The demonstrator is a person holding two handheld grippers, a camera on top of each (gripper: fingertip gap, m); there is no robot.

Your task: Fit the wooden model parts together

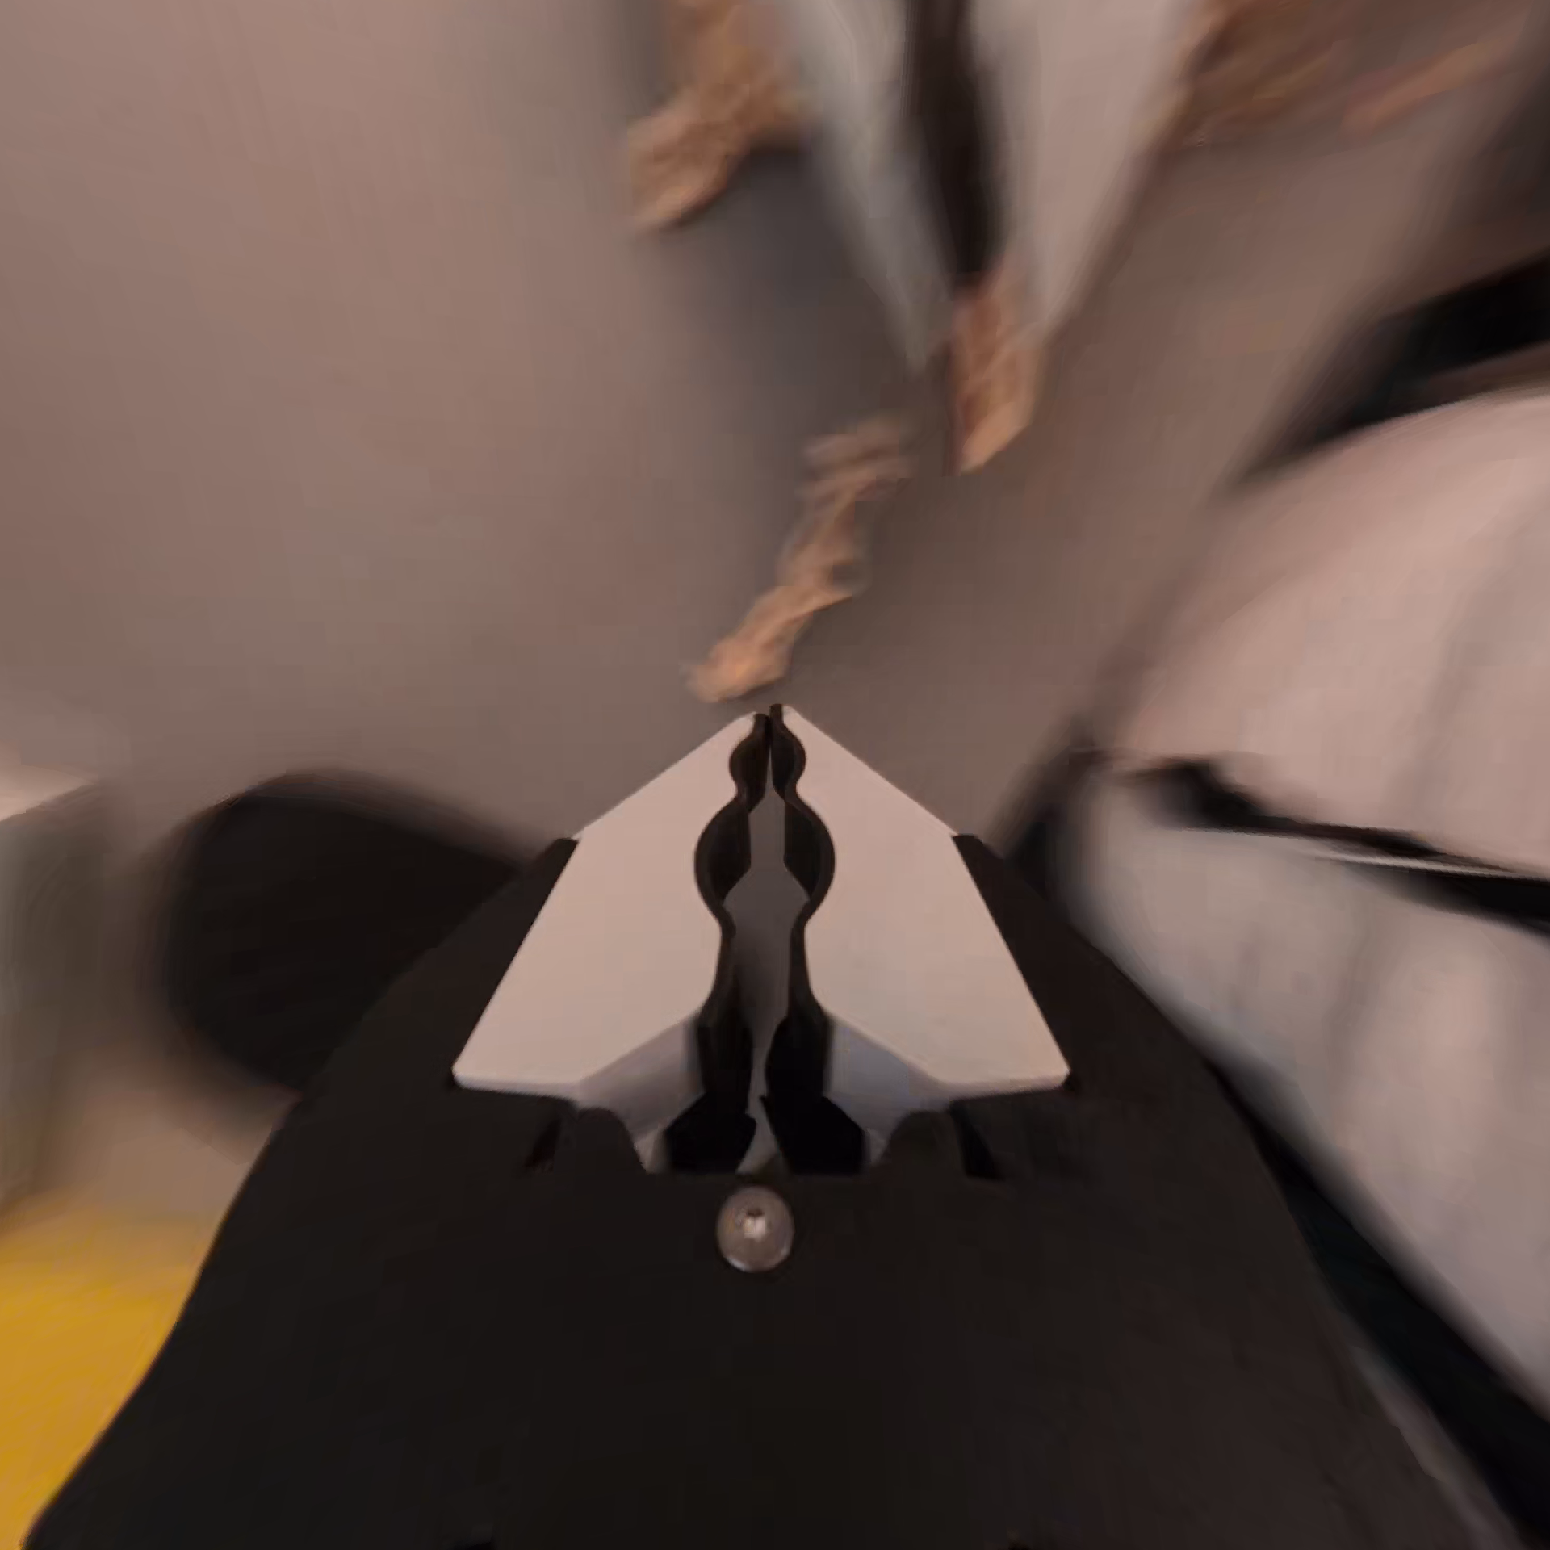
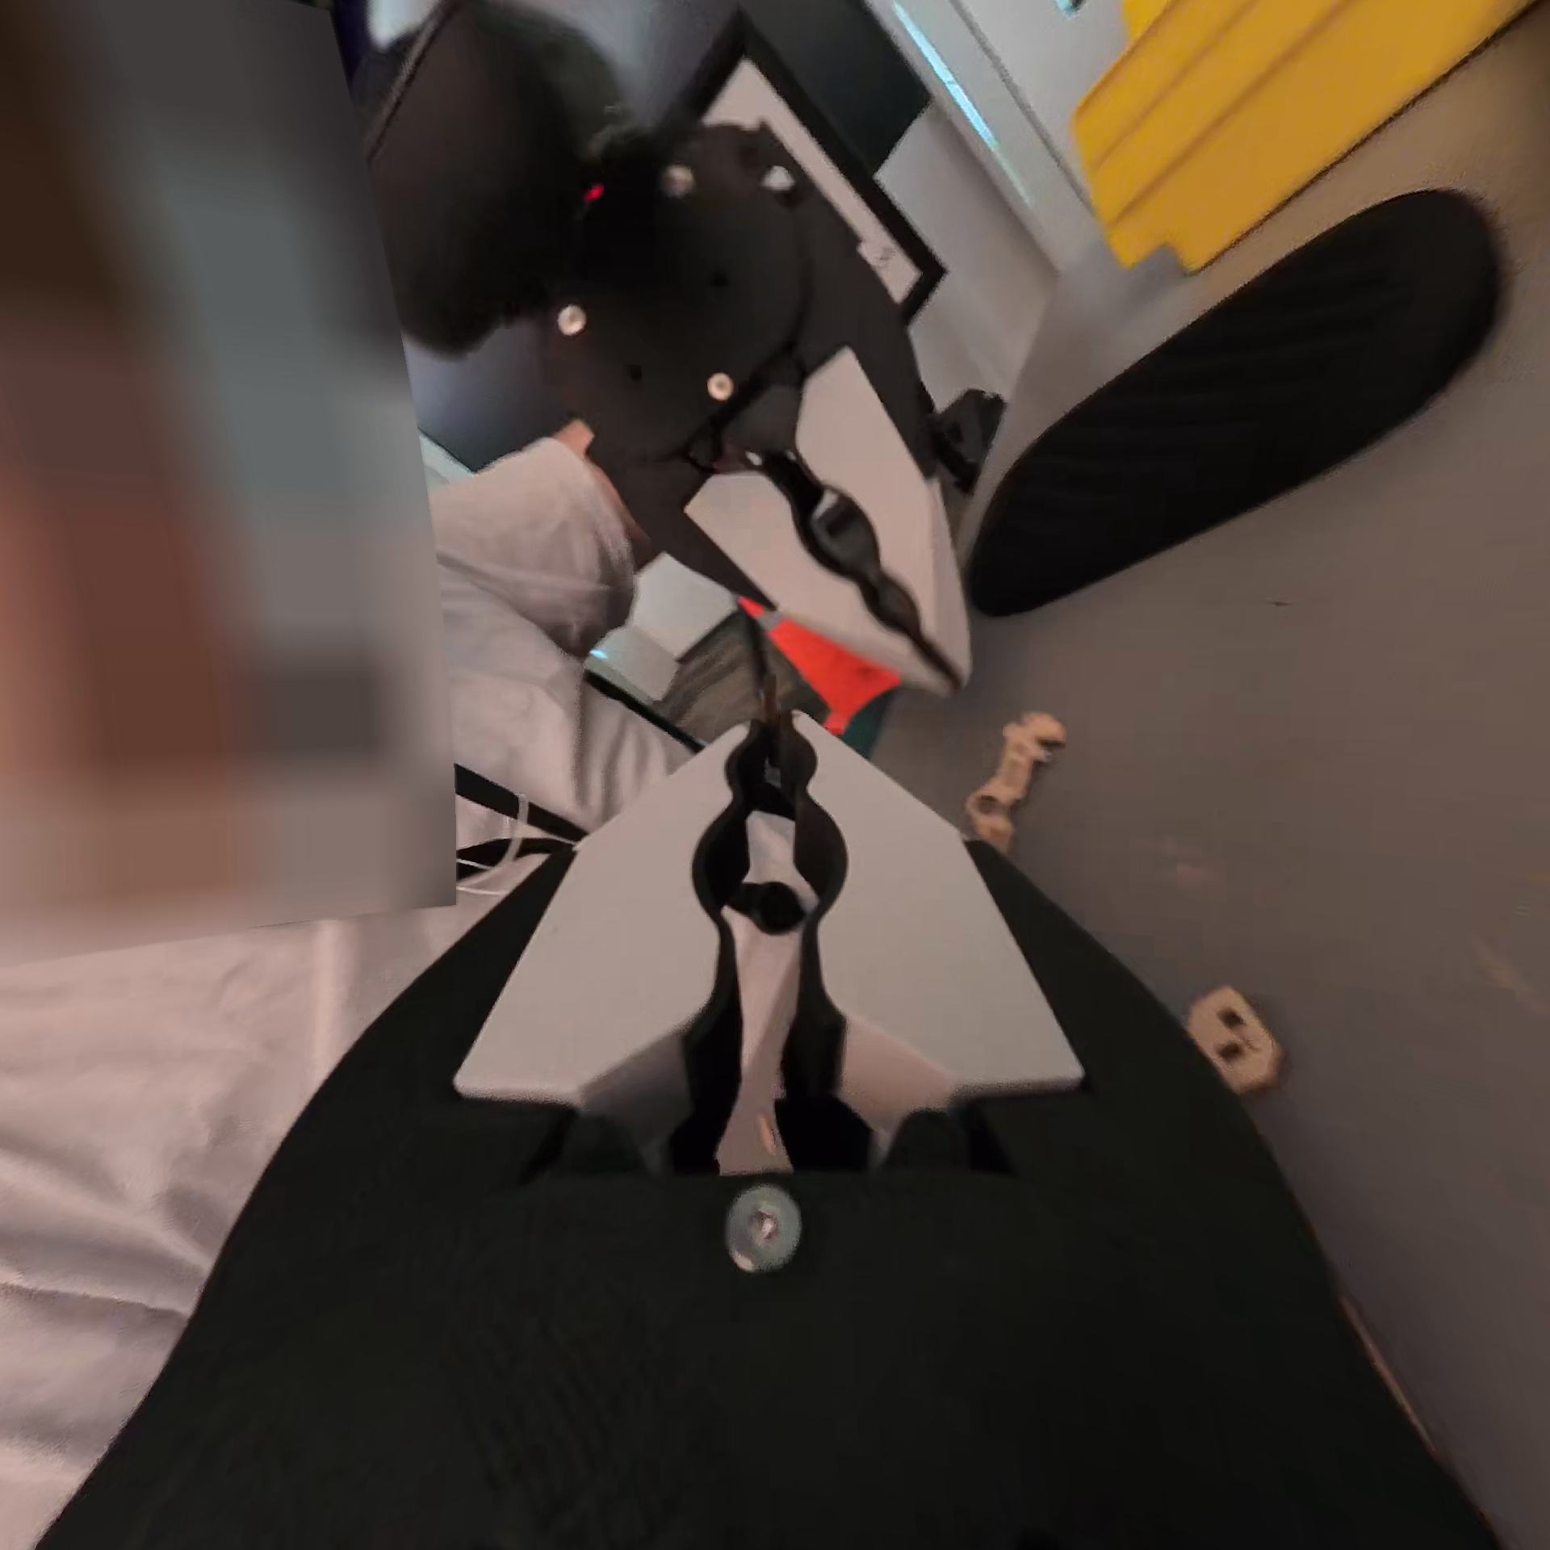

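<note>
The left wrist view is badly blurred. My left gripper (image 1: 770,725) is shut, with nothing visible between its tips, and hangs just short of a tan wooden part (image 1: 797,579) lying on the grey table (image 1: 377,419). It also shows in the right wrist view (image 2: 948,663), shut and low over the table. My right gripper (image 2: 776,734) is shut on a thin wooden part (image 2: 766,704), seen edge-on and sticking out past the tips. In the left wrist view that gripper (image 1: 964,277) comes down from the top with the wooden part (image 1: 994,377) at its tips.
More wooden parts lie on the table (image 2: 1258,755): a long notched one (image 2: 1019,772) and a small slotted one (image 2: 1237,1036). A black oval pad (image 2: 1241,403) and a yellow object (image 2: 1216,126) lie beyond. A person in white clothing (image 2: 520,587) sits close at the left.
</note>
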